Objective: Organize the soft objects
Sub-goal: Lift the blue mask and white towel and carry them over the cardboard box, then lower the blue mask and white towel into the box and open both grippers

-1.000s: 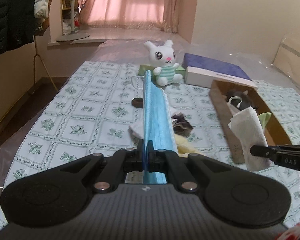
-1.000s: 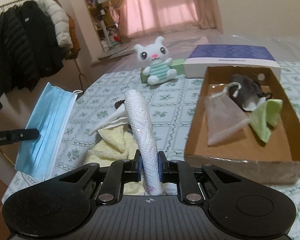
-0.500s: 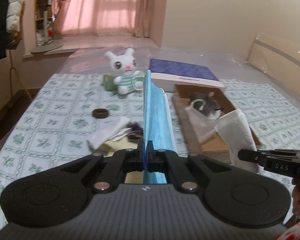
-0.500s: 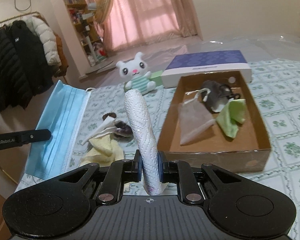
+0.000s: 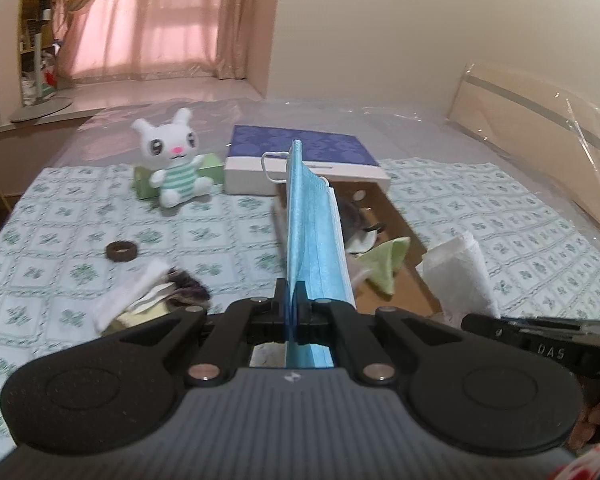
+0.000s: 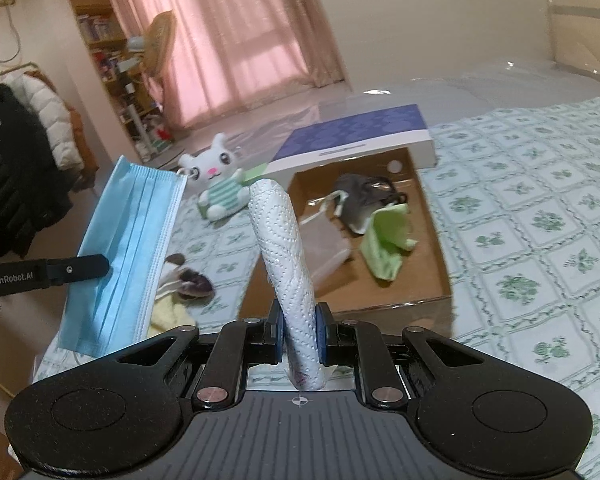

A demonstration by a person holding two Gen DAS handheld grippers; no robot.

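Observation:
My left gripper (image 5: pixel 293 304) is shut on a blue face mask (image 5: pixel 308 240) that stands on edge in front of its camera; the same mask (image 6: pixel 128 248) hangs at the left of the right wrist view. A folded white paper towel (image 6: pixel 286 256) is clamped upright in my right gripper (image 6: pixel 298 332); that towel (image 5: pixel 458 276) also shows low on the right in the left wrist view. Both grippers hover near the open cardboard box (image 6: pixel 432 280), which holds a grey cloth (image 6: pixel 360 200), a green cloth (image 6: pixel 386 244) and a translucent pouch (image 6: pixel 324 248).
A white bunny plush (image 5: pixel 172 164) sits against a green pack at the far side. A purple-topped flat box (image 5: pixel 304 160) lies behind the cardboard box. A pile of white, yellow and dark cloths (image 5: pixel 152 300) and a dark ring (image 5: pixel 121 251) lie on the patterned cover.
Both grippers have travelled rightwards with their loads. The cardboard box has come in behind the mask in the left view, and it fills more of the right view.

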